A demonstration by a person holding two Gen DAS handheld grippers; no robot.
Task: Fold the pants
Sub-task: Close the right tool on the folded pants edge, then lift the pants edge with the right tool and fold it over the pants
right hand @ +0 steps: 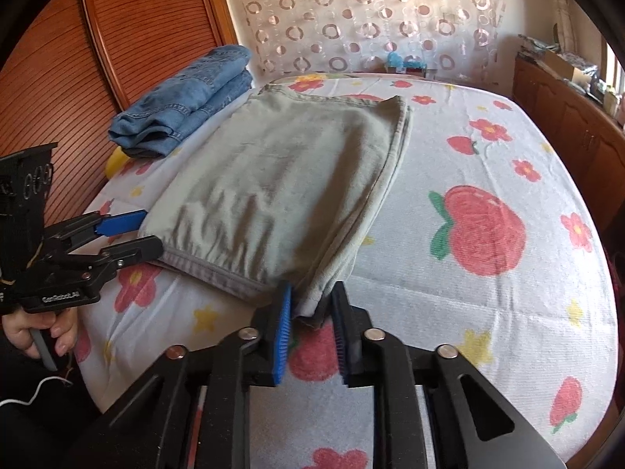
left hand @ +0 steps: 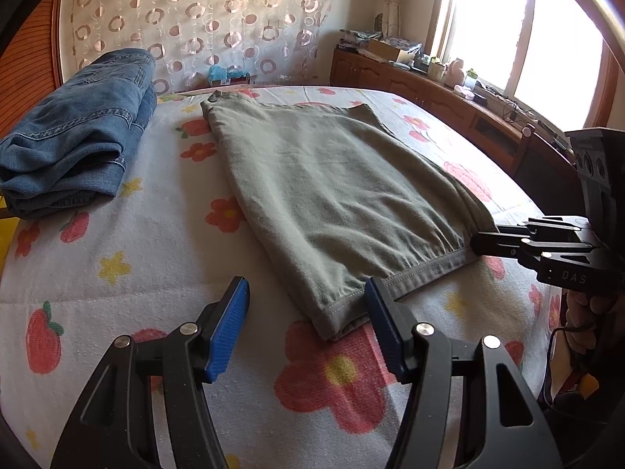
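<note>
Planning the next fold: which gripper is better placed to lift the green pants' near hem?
Right, likely. The right gripper pinches its hem corner of the green pants; the left gripper stands open, corner between its jaws, unclamped.

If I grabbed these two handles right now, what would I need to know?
Left gripper: fingers open, astride the near left corner of the olive pants, not gripping.
Right gripper: fingers narrowed around the near right corner; whether they pinch it is unclear.
The pants lie on the flowered bedspread, already folded into a rectangle. Folded jeans sit beside them.
Left: probably one more fold, hem toward the far edge.
</note>
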